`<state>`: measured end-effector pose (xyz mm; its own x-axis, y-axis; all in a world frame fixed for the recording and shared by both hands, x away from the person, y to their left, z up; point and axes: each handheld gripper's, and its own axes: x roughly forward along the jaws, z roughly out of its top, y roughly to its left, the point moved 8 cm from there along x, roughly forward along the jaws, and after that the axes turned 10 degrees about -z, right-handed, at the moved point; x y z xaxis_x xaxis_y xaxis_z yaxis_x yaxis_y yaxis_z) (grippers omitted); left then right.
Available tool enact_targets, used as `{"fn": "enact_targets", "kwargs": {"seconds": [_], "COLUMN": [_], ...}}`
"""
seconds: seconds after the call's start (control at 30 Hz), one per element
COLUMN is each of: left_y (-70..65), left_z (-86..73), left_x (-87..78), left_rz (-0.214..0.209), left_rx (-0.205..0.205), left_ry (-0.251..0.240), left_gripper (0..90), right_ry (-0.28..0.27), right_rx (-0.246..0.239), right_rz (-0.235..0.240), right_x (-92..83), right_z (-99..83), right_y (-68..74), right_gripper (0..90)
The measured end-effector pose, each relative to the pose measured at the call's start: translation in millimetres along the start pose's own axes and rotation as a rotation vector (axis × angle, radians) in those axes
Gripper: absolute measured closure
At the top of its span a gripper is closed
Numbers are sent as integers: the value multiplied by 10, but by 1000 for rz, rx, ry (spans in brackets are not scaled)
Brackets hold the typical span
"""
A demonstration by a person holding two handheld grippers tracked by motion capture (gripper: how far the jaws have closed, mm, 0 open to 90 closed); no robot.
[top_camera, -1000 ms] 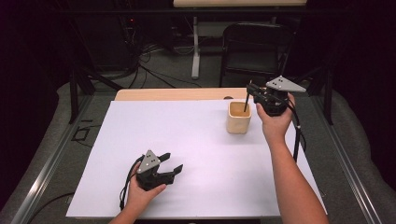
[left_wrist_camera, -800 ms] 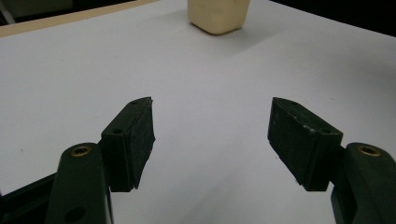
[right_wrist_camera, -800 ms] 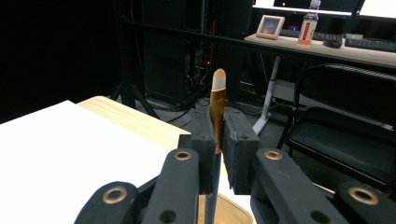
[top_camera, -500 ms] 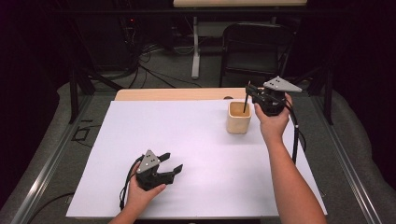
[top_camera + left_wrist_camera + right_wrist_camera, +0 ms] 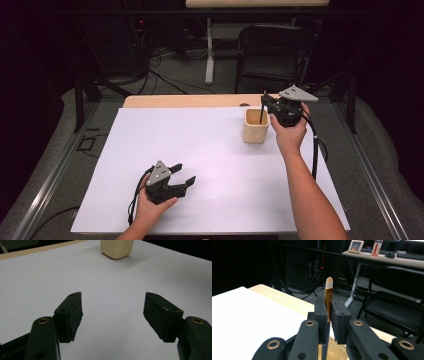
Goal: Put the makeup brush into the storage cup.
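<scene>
Thin brush (image 5: 328, 298), bristle tip up, pinched upright between the closed jaws of the right gripper (image 5: 328, 315), just above the mouth of the small wooden cup (image 5: 256, 126) at the far right of the white sheet (image 5: 200, 165). Probably light, stiff and smooth: likely to swivel or slip if gripped loosely. Best held on the shaft, as now, never on the soft bristles. Cup looks light too, easy to tip. Left gripper (image 5: 181, 176) resting near the front edge, jaws wide and empty.
</scene>
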<state>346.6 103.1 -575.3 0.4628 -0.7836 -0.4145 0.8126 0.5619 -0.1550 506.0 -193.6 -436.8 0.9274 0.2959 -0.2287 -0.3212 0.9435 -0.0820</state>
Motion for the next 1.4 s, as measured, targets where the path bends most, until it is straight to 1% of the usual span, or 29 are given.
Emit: {"fn": "enact_targets", "kwargs": {"seconds": [0.2,0.5,0.53,0.67,0.97,1.4], "left_y": [1,1,-3,-2,-5,-1], "left_z": [-1,-6,-7,-7,-10,-13], "left_x": [2,8,10,8,10,9], "left_rz": [1,-1,-2,-2,-2,-3], "left_rx": [2,3,-2,0,-4,-4], "left_ry": [1,5,5,6,7,10], "left_gripper": [317,317,317,317,317,317], "right_ry": [22,30,35,46,56,86], "right_rx": [10,46,44,43,29,42], "right_rz": [-10,-28,-29,-31,-28,-29], "right_x": [30,49,48,64,89,148], "right_z": [-139,-332,-346,-411,-454,-609], "right_y": [-24,-72,-74,-66,-26,-23], "right_gripper": [835,835,835,835,835,835]}}
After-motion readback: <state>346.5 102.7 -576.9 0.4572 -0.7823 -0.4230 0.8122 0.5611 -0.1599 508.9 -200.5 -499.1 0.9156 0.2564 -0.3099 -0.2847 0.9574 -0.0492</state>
